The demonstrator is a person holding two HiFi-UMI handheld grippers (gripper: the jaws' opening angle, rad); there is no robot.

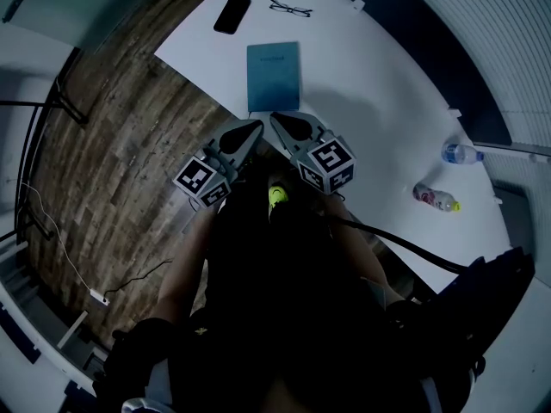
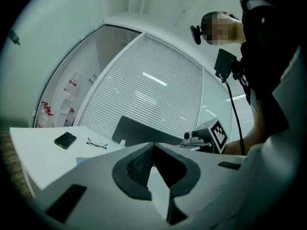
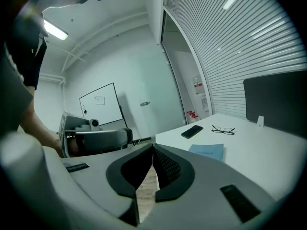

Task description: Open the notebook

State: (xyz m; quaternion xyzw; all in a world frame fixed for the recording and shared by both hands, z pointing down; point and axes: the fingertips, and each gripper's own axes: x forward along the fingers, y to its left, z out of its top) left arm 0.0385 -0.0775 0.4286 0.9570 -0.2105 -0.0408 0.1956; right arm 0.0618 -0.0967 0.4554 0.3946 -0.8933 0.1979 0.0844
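A white table [image 1: 370,101] is seen ahead of the 2 hand-held grippers. It is set on a wood-plank floor [image 1: 129,127] in a room closed by a curved wall of slatted blinds [image 3: 230,42]. A whiteboard [image 3: 100,104] is hung on the wall off to the left of the right hand-held gripper [image 1: 284,123], and a dark panel [image 3: 278,99] is stood at the table's far side.

The notebook [image 1: 274,76], blue and closed, is laid flat just beyond the tips of both hand-held grippers, its near edge close to the table's near edge. Farther ahead, a phone [image 1: 232,14] and a pair of glasses [image 1: 290,9] are laid apart from each other. Well off to the right, a clear bottle [image 1: 462,153] and a pink bottle [image 1: 435,198] are lying on their sides.

The left hand-held gripper [image 1: 250,132] is held just beside the right one at the table's near edge. On each, the jaws are closed tip to tip and nothing is held. White surface is shown on every side of the notebook, and open floor is seen to the left of the left hand-held gripper.

The lower head view is filled by the person's dark torso, and all views are dim. From the left gripper view only a sliver of the notebook is made out over the jaw. Contact between the tips and the notebook cannot be judged from the head view. In the right gripper view the notebook is seen ahead and to the right, apart from the jaws.
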